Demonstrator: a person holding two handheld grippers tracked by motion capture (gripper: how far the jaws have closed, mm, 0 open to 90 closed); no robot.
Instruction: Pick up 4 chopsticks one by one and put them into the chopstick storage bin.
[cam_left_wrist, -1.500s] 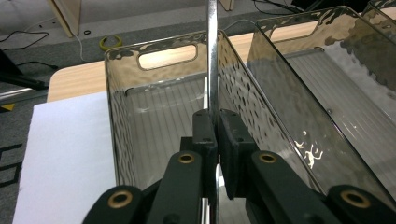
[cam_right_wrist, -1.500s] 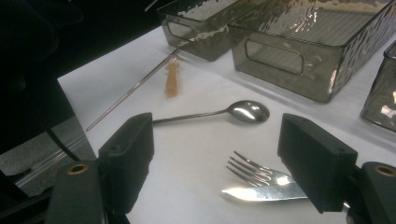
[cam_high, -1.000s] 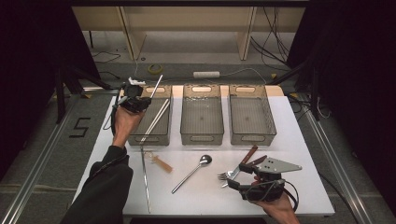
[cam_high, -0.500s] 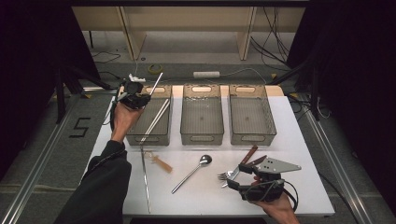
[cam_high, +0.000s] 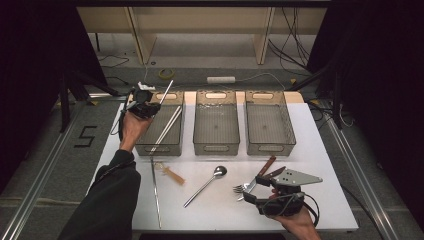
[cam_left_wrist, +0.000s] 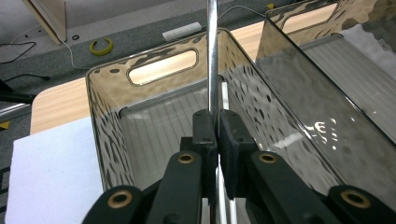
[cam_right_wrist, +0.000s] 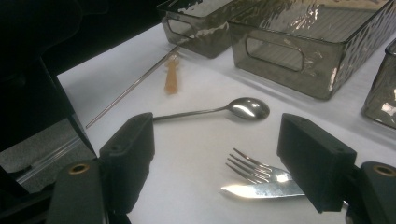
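A thin, straight silver metal rod (cam_left_wrist: 212, 56) is pinched between the closed jaws of the left gripper (cam_left_wrist: 217, 133), standing up out of them above the far end of the left-hand smoked-plastic rippled bin (cam_high: 161, 125), which serves as the landmark here. In the high view the left gripper (cam_high: 142, 102) hangs over that bin's far left corner with the rod (cam_high: 167, 91) slanting up and away from it. Inside the bin another pale rod (cam_high: 165, 129) already lies leaning lengthwise, so the sorting looks partly done, and the rod in hand appears ready to join it once lowered and released. Much is left: just in front of the bin on the white bench (cam_high: 325, 165) lie a long thin metal rod (cam_high: 155, 192) and a short tan wooden stick (cam_high: 171, 173), and farther right of these a silver metal spoon (cam_high: 206, 185). The two similar bins to the landmark's right, the middle one (cam_high: 216, 125) and the far one (cam_high: 269, 125), look empty. Well right of the landmark, near the bench's front edge, the right gripper (cam_high: 252, 195) rests with its jaws spread wide, holding nothing, around a silver fork (cam_right_wrist: 252, 169) and a steel knife blade (cam_right_wrist: 264, 188) with a brown handle (cam_high: 266, 165). Nothing blocks the way down into the landmark bin except the leaning rod already there.
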